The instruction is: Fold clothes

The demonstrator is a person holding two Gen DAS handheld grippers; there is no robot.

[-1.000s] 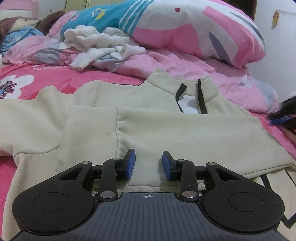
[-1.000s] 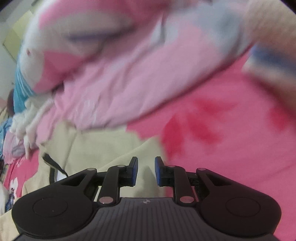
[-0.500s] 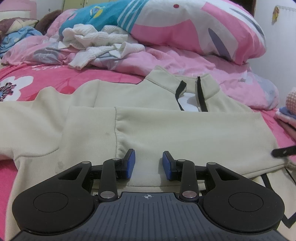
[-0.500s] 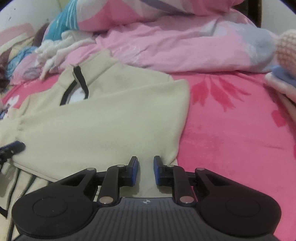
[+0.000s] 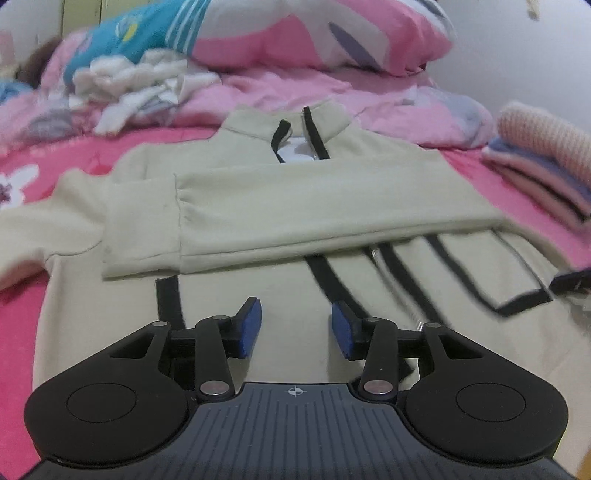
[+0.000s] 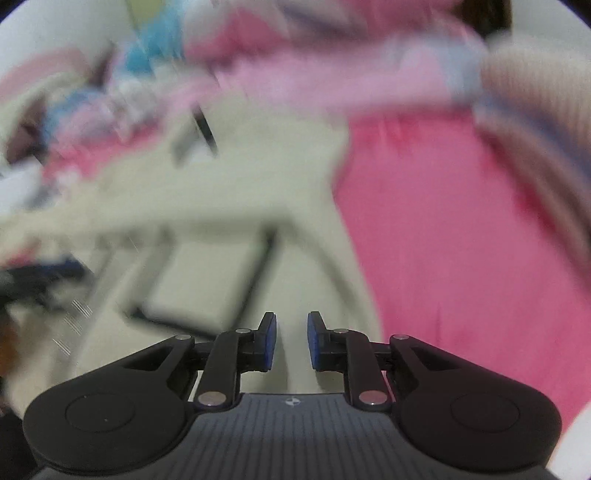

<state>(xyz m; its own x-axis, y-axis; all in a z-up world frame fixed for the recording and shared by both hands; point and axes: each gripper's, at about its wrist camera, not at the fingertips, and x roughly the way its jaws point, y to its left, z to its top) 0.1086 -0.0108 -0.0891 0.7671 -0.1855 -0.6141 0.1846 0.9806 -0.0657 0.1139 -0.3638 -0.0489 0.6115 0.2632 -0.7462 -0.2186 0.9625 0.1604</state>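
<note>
A cream zip jacket (image 5: 295, 206) lies flat on the pink bedspread (image 5: 92, 155), its collar toward the far edge of the bed where a pink pillow (image 5: 332, 33) and a crumpled white garment (image 5: 140, 85) are heaped. One sleeve (image 5: 258, 221) is folded straight across the chest, its cuff ending toward the left side of the body; black trim and the zip show below it.

The left gripper (image 5: 295, 325) is held low and level over the lower front of the jacket, pointing toward the collar, its blue pads (image 5: 251, 325) spread wide with only cloth showing in the gap and nothing clamped.

The right gripper (image 6: 290, 341) is tipped downward over the jacket's right side near the side edge of the bed, where cream cloth meets the pink bedspread (image 6: 461, 240). This view is heavily blurred. Its jaws stand apart by a narrower gap, with nothing between them. A stack of folded clothes (image 5: 546, 162) sits by the right edge of the bed, just beside the jacket's shoulder.
</note>
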